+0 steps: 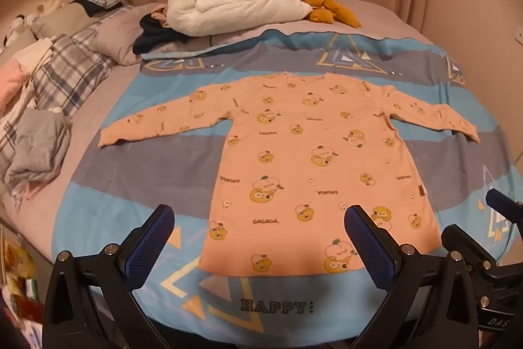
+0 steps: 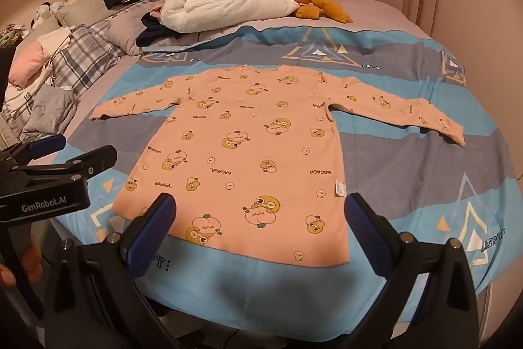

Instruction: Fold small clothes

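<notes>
1. Progress on the fold looks to be at its very start: the pink shirt [image 1: 307, 159] lies spread flat and face-up on the blue quilt [image 1: 108, 159], both sleeves stretched out to the sides, with no crease or fold laid into it yet.
2. Everything seems still to be done, judging by how it lies: sleeves brought in over the body, then the body doubled over.
3. Relative to the shirt, the left gripper [image 1: 258, 242] hovers above the hem, its blue pads spread wide with nothing between them; one finger sits over the quilt just off the hem's left corner, the other over the lower right part of the body.
4. The right gripper [image 2: 260, 231] hangs likewise over the hem, jaws wide apart and empty, framing the lower edge of the shirt.
5. The shirt's long axis runs from the hem, nearest the grippers, to the collar, which points away toward the white plush toy [image 1: 235, 5] at the far end of the bed.
6. The sleeves cross that axis, each angling slightly back toward the hem side at its cuff.
7. A small label shows on the shirt's right side seam [image 2: 340, 187].
8. Off the shirt's left sleeve lies a crumpled grey garment [image 1: 39, 149], well apart from it.
</notes>
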Demonstrator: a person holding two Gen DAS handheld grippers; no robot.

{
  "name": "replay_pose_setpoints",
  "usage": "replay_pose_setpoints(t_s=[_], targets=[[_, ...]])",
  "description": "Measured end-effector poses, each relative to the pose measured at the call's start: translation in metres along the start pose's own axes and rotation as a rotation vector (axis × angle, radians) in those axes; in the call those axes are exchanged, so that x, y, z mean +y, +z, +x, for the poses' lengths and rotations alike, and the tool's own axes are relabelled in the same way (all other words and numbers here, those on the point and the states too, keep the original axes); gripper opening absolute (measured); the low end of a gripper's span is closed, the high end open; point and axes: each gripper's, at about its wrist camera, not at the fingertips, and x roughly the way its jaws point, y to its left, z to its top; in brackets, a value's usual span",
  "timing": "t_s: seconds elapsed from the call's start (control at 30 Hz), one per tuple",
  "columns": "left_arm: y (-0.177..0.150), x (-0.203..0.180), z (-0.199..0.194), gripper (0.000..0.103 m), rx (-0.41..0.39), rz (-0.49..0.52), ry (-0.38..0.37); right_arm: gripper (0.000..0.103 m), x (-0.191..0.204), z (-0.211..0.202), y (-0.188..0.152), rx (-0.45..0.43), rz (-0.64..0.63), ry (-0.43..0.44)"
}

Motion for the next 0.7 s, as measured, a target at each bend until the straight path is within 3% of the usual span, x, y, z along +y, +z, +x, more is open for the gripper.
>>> replay_pose_setpoints(t_s=[0.7], targets=[[0.0006, -0.0008, -0.0015, 0.103, -0.009, 0.003, -0.008, 0.103, 0.0003, 0.0003, 0.0, -0.007, 0.001, -0.001]])
